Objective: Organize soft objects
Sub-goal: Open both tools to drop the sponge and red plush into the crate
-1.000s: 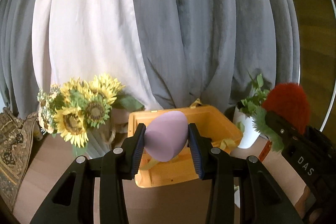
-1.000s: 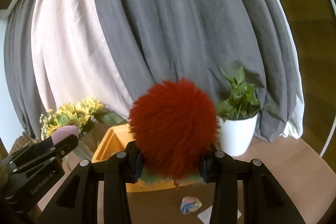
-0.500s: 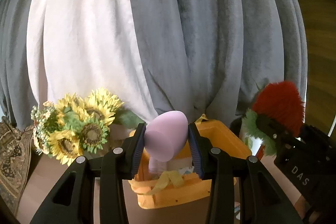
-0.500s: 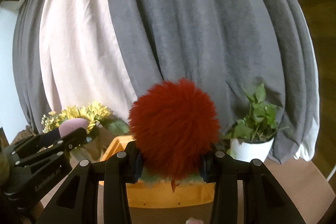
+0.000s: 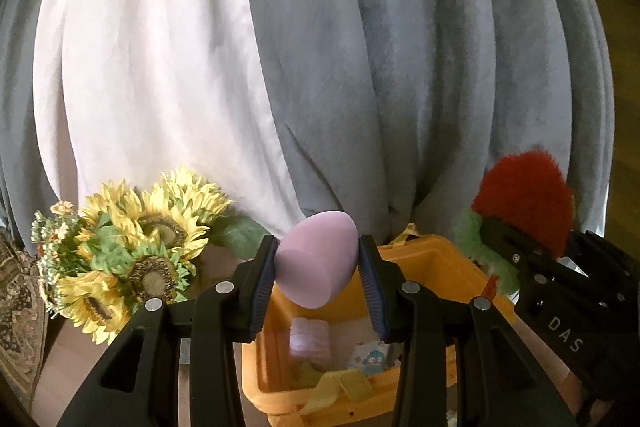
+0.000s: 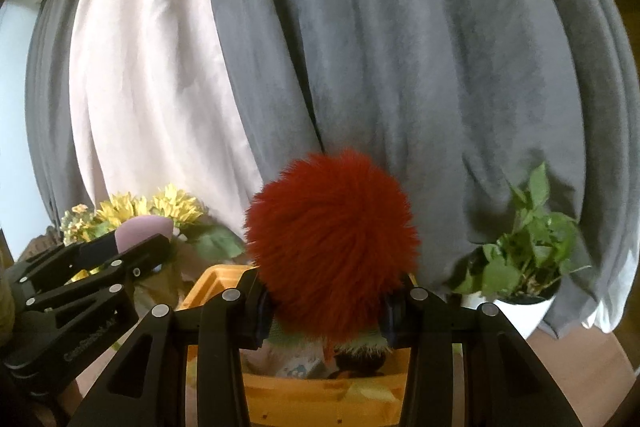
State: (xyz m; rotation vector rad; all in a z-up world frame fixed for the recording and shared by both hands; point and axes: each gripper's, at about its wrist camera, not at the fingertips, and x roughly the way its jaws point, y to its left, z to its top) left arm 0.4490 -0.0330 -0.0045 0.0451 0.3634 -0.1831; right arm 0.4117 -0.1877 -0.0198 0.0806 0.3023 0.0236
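Here, in the left wrist view, our left gripper (image 5: 318, 281) pinches the lilac sponge egg (image 5: 318, 261) by its sides, poised above the near orange basket (image 5: 436, 255) for dropping. In the right wrist view, our right gripper (image 6: 324, 307) squeezes the red pompom (image 6: 332, 247) over the same basket's rim, sunflowers (image 6: 176, 207) far left.
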